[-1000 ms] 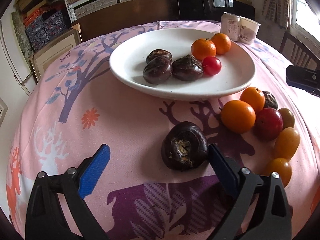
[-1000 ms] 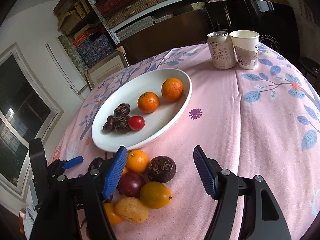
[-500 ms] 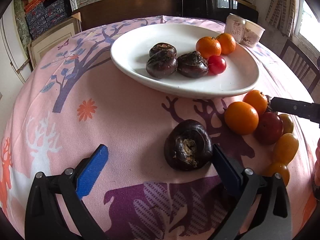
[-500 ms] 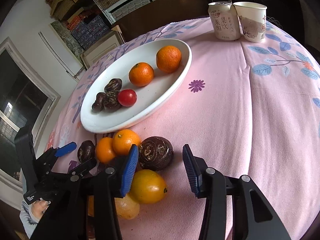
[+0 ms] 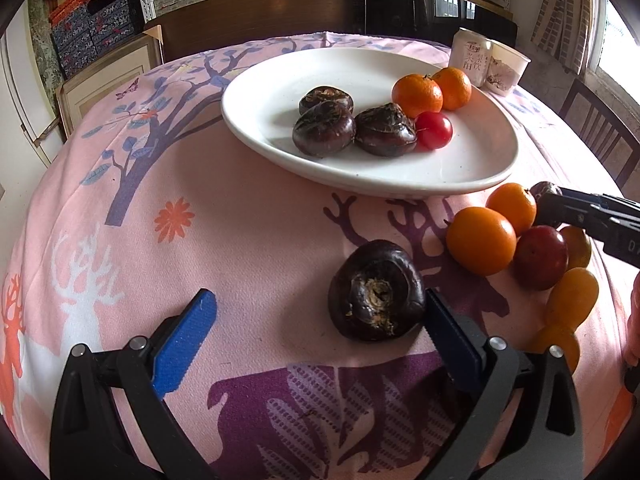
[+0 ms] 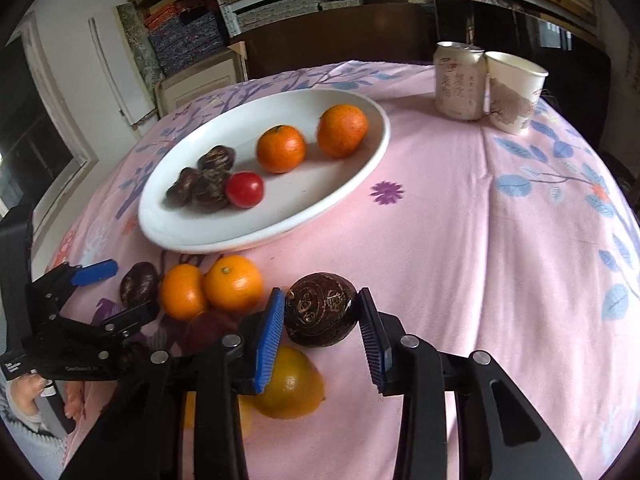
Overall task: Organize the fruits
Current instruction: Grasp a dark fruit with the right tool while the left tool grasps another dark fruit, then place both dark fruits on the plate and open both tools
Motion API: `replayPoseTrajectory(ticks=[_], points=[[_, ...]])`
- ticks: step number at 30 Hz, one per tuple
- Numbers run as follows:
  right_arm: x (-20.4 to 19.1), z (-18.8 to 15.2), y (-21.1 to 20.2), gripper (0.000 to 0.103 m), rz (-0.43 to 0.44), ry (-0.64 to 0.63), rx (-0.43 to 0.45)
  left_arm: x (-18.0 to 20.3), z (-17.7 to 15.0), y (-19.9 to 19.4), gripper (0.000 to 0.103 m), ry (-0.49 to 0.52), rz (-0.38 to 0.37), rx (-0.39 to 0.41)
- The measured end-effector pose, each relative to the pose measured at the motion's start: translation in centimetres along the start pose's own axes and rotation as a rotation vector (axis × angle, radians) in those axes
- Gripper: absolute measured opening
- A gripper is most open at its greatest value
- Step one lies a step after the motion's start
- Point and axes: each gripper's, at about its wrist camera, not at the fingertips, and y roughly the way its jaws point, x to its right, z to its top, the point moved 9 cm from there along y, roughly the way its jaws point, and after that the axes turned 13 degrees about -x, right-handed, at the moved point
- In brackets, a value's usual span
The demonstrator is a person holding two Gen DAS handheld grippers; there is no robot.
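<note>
A white plate (image 5: 260,96) (image 6: 320,200) holds three dark water chestnuts, two mandarins and a cherry tomato. My right gripper (image 6: 320,300) is closing on a loose dark water chestnut (image 6: 320,314) in front of the plate, and both blue pads touch its sides. My left gripper (image 5: 318,300) (image 6: 116,294) stands wide open on the cloth. Another water chestnut (image 5: 376,290) lies between its fingers, against the right one. Two loose mandarins (image 6: 208,286) and a yellow fruit (image 6: 288,388) lie beside the right gripper. In the left wrist view that pile (image 5: 520,248) sits at the right.
A drink can (image 6: 460,80) and a paper cup (image 6: 516,92) stand at the table's far right. A wooden chair (image 5: 600,132) is beyond the right edge. The pink patterned cloth (image 6: 500,260) covers the round table. Shelves and boxes line the back wall.
My right gripper moved forward over the fruit pile and its jaws narrowed from wide apart onto the water chestnut. The left gripper and its chestnut stayed put.
</note>
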Motion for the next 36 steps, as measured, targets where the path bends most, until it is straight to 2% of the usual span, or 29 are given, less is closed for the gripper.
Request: replayPoseTrajectory(ticks=[3,7,8,12,14,16,21,26,29,31,36], points=[[1.0,0.1,0.2,0.038,0.028,0.036,-0.011,0.1,0.2,0.0,0.099,-0.003,0.003,0.005],[0.9,0.1,0.5,0.041,0.020,0.033,-0.015,0.2,0.4,-0.2,0.098,-0.003,-0.024,0.015],[1.0,0.1,0.5,0.041,0.024,0.036,-0.016,0.3,0.4,-0.2,0.088,-0.001,-0.030,0.016],[0.9,0.1,0.6,0.041,0.027,0.038,-0.014,1.3,0.5,-0.7,0.068,0.041,-0.036,0.039],[0.9,0.1,0.6,0.040,0.027,0.039,-0.012,2.0,0.4,-1.0,0.051,0.065,-0.044,0.050],[1.0,0.1,0.5,0.040,0.032,0.044,-0.010,2.6,0.4,-1.2,0.042,0.083,-0.048,0.059],[1.2,0.4,-0.2,0.039,0.045,0.063,0.017,2.6,0.5,-1.9,0.041,0.063,-0.079,0.079],[1.4,1.2,-2.9,0.039,0.098,0.092,0.105,1.9,1.7,-4.8,0.041,0.033,-0.090,0.158],[0.6,2.4,-4.3,0.039,0.148,0.093,0.149,1.0,3.9,-6.3,0.042,0.010,-0.071,0.196],[-0.4,3.6,-4.5,0.039,0.164,0.072,0.147,0.5,6.0,-6.8,0.042,-0.014,-0.071,0.208],[-2.8,7.0,-2.7,0.040,0.144,0.024,0.136,0.0,9.8,-5.7,0.042,-0.069,-0.105,0.209]])
